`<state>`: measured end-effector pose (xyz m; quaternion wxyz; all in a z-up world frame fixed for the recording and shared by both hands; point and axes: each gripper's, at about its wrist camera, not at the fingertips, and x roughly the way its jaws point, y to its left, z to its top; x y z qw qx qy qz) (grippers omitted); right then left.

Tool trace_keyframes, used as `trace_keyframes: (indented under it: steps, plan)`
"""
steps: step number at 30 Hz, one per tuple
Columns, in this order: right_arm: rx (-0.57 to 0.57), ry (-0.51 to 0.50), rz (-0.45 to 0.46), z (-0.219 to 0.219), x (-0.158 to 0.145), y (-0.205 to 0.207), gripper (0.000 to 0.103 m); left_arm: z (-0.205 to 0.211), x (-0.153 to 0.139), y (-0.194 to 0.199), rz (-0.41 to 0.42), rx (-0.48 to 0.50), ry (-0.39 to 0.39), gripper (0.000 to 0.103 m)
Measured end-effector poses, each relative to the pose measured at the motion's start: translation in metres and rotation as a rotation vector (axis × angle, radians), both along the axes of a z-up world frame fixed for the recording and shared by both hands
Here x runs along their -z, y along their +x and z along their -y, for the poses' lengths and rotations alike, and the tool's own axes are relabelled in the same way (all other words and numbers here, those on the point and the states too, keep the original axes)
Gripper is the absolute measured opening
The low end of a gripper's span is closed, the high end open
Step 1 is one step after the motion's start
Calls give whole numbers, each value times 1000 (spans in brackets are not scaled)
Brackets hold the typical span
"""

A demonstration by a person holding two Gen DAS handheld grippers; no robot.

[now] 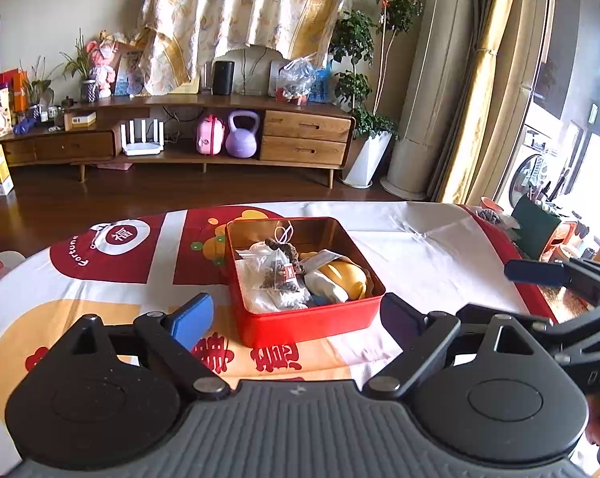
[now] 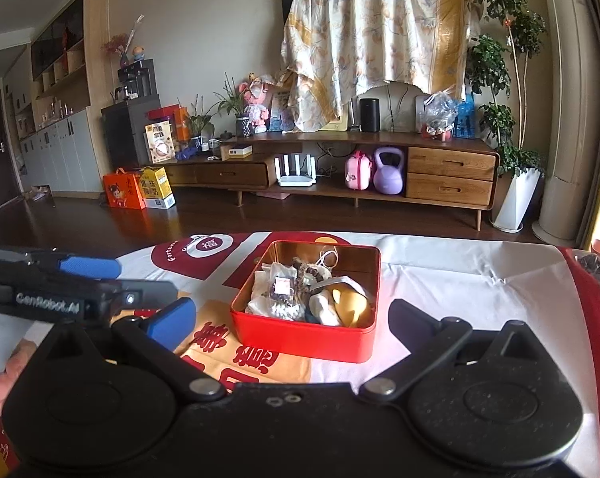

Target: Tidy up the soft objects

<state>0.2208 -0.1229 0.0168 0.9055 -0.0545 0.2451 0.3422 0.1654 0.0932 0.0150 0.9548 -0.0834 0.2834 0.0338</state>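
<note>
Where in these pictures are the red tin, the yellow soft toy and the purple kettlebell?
red tin point(image 1: 306, 324), left wrist view, front wall.
yellow soft toy point(image 1: 346, 275), left wrist view, rounded top.
purple kettlebell point(image 2: 387, 181), right wrist view, body.

The tin point(image 1: 306, 320) sits on the table point(image 1: 419, 255) with the soft objects point(image 1: 296, 275) inside it, both grippers before it, the left gripper point(image 1: 296, 314) to its left, the right gripper point(image 2: 292, 318) to its right, the cabinet point(image 1: 180, 135) far behind.
</note>
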Motion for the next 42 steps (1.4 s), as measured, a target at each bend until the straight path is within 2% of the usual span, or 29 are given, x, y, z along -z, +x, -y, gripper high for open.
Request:
trace_keyframes:
  steps: [2, 8, 13, 21, 26, 42]
  plan:
    - [12, 2, 2, 2, -1, -1, 103, 1, 1, -6, 0, -1, -1, 103]
    - [34, 47, -6, 11, 2, -9, 103, 4, 6, -22, -3, -7, -46, 103]
    - [51, 51, 21, 13, 3, -20, 103, 8, 8, -32, 14, -12, -53, 103]
    - [66, 79, 7, 22, 5, -21, 103, 11, 8, -43, 34, -9, -59, 103]
    - [67, 81, 6, 22, 5, -23, 103, 8, 7, -46, 36, -11, -100, 103]
    - [72, 96, -6, 25, 6, -31, 103, 11, 7, -52, 37, -4, -108, 103]
